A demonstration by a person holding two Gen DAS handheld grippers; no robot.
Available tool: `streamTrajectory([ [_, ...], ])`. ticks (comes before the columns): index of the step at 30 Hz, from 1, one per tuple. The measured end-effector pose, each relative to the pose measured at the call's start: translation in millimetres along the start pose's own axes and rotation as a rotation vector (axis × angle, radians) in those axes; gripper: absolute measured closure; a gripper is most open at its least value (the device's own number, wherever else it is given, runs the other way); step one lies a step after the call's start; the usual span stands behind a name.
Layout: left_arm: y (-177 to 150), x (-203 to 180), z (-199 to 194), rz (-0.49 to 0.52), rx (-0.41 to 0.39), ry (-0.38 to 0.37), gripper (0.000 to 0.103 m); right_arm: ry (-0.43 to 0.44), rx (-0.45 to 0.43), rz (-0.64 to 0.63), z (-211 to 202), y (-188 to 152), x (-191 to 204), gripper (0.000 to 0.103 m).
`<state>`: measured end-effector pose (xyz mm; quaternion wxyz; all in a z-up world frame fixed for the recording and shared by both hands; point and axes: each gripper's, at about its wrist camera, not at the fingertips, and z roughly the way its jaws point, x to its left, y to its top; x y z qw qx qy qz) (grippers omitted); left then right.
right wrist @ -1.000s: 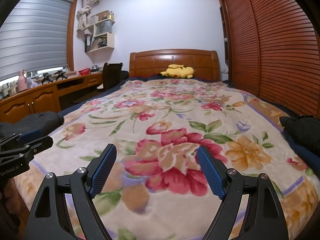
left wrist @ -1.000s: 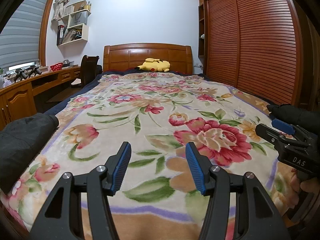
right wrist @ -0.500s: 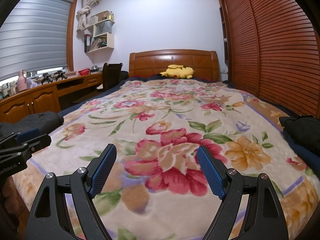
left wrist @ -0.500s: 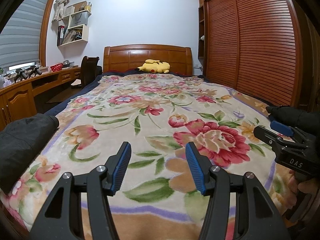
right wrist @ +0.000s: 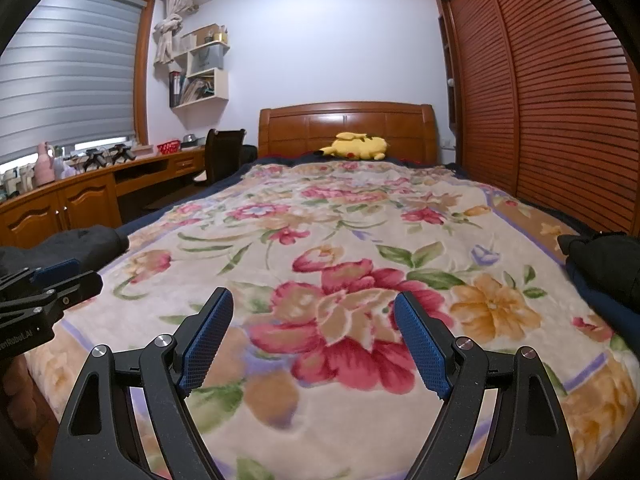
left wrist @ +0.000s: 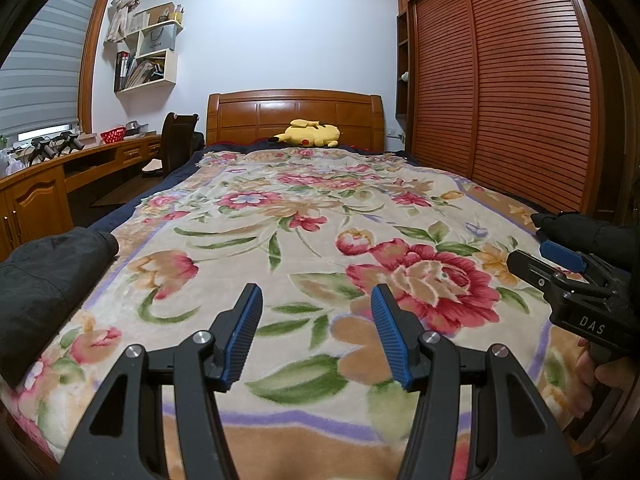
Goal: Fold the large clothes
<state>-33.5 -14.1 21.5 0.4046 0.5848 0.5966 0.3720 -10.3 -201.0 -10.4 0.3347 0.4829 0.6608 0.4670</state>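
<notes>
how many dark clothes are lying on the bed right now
2: one dark garment on the bed's left edge, another dark garment on the right edge. Both run out of frame, so more may be hidden.

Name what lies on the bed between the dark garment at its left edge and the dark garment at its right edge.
Only the floral blanket. In the right wrist view, nothing else lies between the left garment and the right garment.

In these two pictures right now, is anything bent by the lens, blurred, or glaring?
Left wrist view: wardrobe doors bow outward, corners are dark, the blanket is sharp. Right wrist view: the same bending, the window blind curves, mild glare on the headboard.
</notes>
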Motion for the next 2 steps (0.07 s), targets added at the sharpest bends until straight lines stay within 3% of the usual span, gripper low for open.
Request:
streamTrajectory([
  [2,0.6,-0.1,-0.5,-0.001,-0.002,0.000,0.047,0.000,-0.001,0.000,0.1,-0.3,-0.1,0.019],
])
